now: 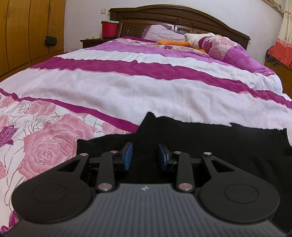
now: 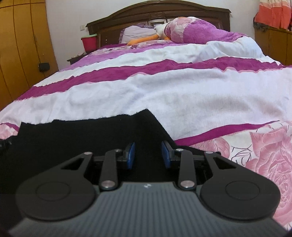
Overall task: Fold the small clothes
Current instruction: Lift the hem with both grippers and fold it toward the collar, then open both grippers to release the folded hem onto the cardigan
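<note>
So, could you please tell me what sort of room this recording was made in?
A home bedroom, most likely: a bed with a carved wooden headboard, a purple floral duvet and pillow, and a wooden wardrobe along the wall.

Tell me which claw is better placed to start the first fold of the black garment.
Roughly even: left claw and right claw both hover open over the black garment, each near a raised far corner.

Both grippers: black linkages, silver rivets, ribbed grey housing, blue-padded fingers [image 1: 128, 157].
</note>
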Demonstrator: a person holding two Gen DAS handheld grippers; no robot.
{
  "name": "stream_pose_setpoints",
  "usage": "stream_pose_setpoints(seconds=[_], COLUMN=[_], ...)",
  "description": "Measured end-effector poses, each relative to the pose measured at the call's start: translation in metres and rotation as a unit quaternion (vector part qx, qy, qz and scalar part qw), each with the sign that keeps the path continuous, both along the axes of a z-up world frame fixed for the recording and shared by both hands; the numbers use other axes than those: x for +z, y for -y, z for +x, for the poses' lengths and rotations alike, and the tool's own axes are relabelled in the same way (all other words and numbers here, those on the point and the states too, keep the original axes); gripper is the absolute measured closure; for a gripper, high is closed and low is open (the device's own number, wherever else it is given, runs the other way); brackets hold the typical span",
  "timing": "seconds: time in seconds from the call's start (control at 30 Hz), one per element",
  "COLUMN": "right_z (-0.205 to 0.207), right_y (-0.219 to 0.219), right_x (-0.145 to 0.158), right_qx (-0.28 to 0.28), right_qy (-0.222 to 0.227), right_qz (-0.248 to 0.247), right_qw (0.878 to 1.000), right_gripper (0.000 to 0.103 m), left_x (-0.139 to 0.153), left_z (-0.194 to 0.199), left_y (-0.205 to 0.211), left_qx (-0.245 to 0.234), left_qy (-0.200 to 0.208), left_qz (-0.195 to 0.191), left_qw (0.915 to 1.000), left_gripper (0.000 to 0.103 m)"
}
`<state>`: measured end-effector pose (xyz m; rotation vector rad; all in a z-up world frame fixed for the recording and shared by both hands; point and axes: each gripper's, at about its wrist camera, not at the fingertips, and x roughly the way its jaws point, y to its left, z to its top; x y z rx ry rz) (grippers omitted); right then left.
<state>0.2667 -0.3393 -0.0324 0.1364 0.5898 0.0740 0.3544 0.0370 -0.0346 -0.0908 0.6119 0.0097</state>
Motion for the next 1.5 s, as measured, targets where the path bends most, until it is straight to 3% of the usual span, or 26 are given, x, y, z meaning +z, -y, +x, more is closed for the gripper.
stream_pose_setpoints(seconds=[0.23,0.4,0.57,0.77,1.07,1.5], right_z=[-0.008,-0.04,-0.078,-0.118,-0.157,-0.158], right_y=[0.002,0.006,0.018,0.023,0.026,0.032], right_x=[0.011,0.033,0.051,0.054,0.04,0.008], right_qx=[0.0,-0.017,-0.028,-0.049,-0.062,-0.078], right_qy=[0.001,0.017,0.02,0.003,-0.002,-0.025], right_qz=[0.004,0.009,0.026,0.035,0.068,0.087], right_qw=[1.0,1.0,0.999,0.998,0.996,0.993], right_gripper=[0.068,0.045,0.044,0.037,0.036,0.034], left_x=[0.014,0.038,0.058,0.067,0.062,0.031], left_z=[-0.006,-0.032,-0.065,-0.107,-0.149,-0.146], left_y=[0.005,0.001,-0.005,-0.004,0.001,-0.001], left_qx=[-0.004,-0.009,-0.006,-0.009,-0.012,0.008], left_qy=[-0.008,-0.009,-0.02,-0.033,-0.035,-0.071], left_qz=[0.032,0.045,0.046,0.051,0.065,0.062], left_qw=[0.9994,0.9989,0.9987,0.9981,0.9972,0.9955], left_gripper=[0.063,0.054,0.038,0.032,0.027,0.025])
